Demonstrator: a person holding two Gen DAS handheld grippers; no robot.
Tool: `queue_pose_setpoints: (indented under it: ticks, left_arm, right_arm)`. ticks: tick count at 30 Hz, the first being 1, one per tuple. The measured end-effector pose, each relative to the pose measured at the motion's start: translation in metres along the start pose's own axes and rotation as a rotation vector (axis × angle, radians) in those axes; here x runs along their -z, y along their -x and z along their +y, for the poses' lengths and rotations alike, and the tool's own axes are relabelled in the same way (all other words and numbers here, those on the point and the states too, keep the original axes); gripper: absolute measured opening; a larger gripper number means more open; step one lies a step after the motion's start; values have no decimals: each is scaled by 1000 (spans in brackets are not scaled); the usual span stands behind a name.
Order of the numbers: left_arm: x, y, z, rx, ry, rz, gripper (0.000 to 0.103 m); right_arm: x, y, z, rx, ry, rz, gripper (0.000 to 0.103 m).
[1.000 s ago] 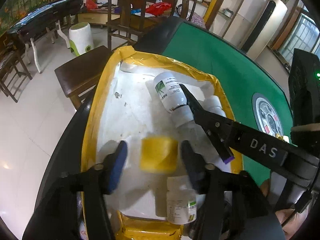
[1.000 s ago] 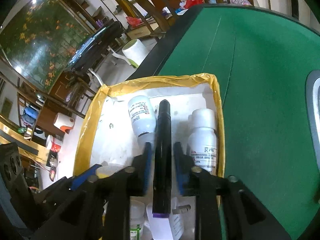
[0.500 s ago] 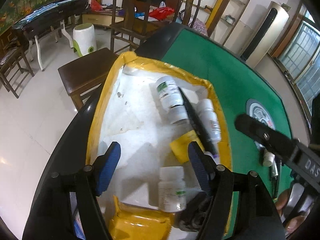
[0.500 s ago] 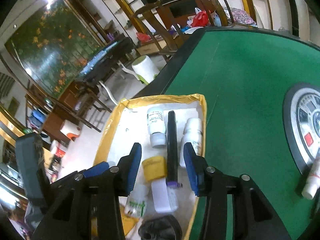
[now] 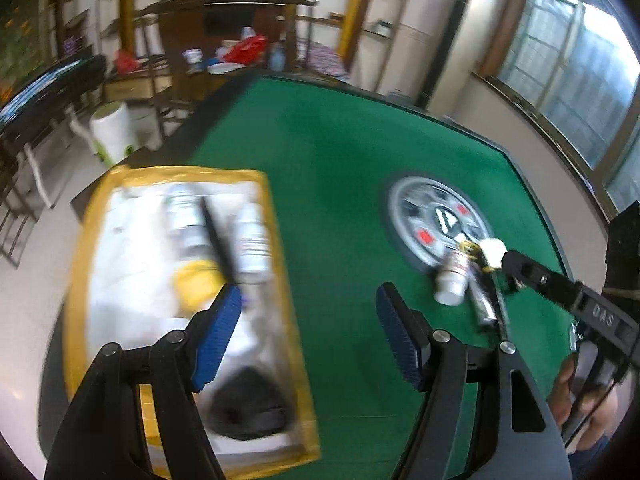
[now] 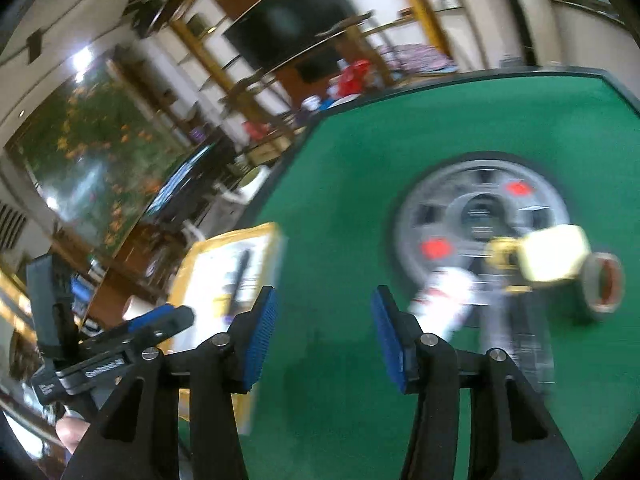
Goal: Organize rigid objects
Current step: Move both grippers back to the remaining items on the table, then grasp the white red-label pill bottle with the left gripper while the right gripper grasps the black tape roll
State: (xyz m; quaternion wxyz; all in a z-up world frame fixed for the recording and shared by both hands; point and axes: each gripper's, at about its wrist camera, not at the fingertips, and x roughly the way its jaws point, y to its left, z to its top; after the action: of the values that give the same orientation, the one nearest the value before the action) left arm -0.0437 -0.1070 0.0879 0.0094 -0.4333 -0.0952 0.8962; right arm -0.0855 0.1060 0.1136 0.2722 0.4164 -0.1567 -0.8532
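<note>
Both grippers are empty right now. The left gripper (image 5: 308, 334) has its fingers spread, and the right gripper's (image 6: 322, 338) have just been opening with nothing between them. The yellow-rimmed tray (image 5: 280, 280) already holds a few bottles and a black pen (image 5: 216, 236). The leftovers, a white bottle (image 6: 444, 300), a pale block (image 6: 554, 254) and what's probably a tape roll (image 6: 604, 288) (blurry), sit by the grey disc (image 6: 452, 200) on the green desk (image 6: 352, 168). I'd line up square on the bottle first. Cluttered living room behind.

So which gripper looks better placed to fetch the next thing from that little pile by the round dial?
Probably the right gripper: empty and open, it faces the white bottle close ahead. The left gripper, also open, sits nearer the yellow-rimmed box.
</note>
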Motion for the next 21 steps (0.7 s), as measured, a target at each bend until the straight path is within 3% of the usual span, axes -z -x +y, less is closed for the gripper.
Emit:
queue_pose_setpoints:
  ticks: [2,5,8,11,17,21]
  left_arm:
    - [1,-10,-27,20,-42,20,69]
    - [4,-31,-69,72,-107,74,69]
    - [6,-52,-103,91,-159,111,69]
    - [4,-75,-123,70,-179,144,69]
    - [-5,-108,-148,-10,-226,172,69]
    - [-8,-117,-154,18,-208,179,69]
  right_arm:
    - [-1,21,-30,64,-14,-42,45]
    - [-1,44,-76,177,-66,-115,55]
    - [2,52,-113,216,-111,-135,57]
    - [7,52,-143,195,-151,-148,57]
    - [-1,51,-158,119,-248,-128,57]
    - [-1,56,-160,105,-251,-147,57]
